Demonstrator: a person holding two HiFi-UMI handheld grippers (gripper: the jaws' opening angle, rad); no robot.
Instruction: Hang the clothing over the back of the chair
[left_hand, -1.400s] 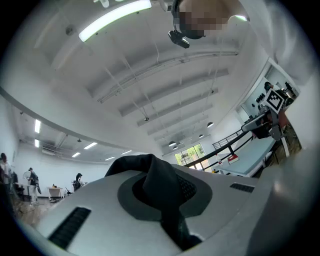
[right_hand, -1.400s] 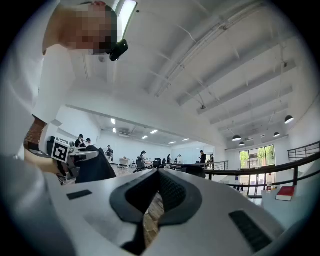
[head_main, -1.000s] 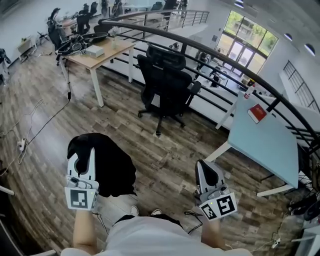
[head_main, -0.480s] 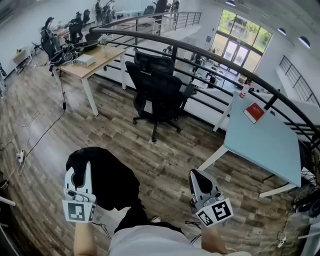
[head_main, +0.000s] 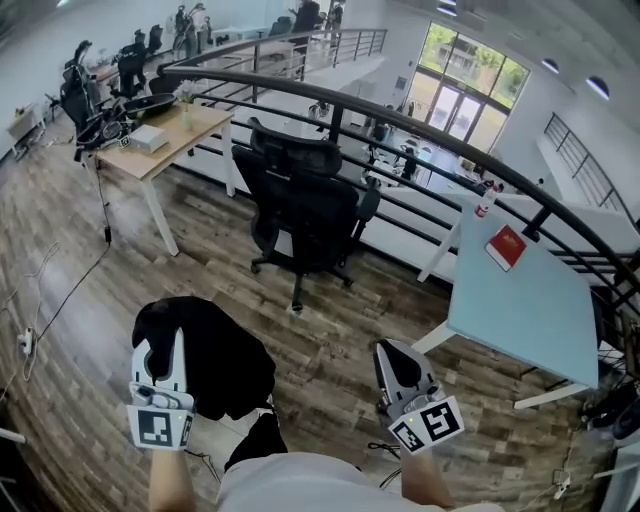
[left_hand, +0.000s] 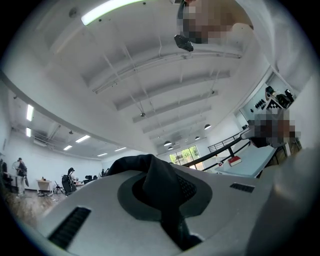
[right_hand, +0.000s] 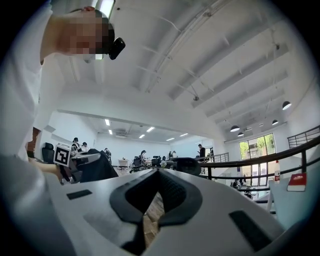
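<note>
A black office chair (head_main: 305, 205) stands ahead on the wood floor, its back toward the railing. My left gripper (head_main: 165, 335) is at lower left, shut on a bundle of black clothing (head_main: 215, 350) that hangs to its right. In the left gripper view the dark cloth (left_hand: 160, 185) fills the gap between the jaws and drapes over them. My right gripper (head_main: 390, 352) is at lower right, shut with nothing in it; floor shows through the hollow of its pads. The right gripper view shows the chair's headrest (right_hand: 187, 165) ahead and the clothing (right_hand: 97, 170) off to the left.
A wooden desk (head_main: 165, 135) with gear stands left of the chair. A light blue table (head_main: 520, 300) with a red book (head_main: 505, 247) is at right. A curved black railing (head_main: 400, 115) runs behind the chair. Cables (head_main: 50, 300) trail on the floor at left.
I have walked forward: the chair and desk have shifted left in the head view. Both grippers keep their places in front of my body, the left still gripping the clothing.
</note>
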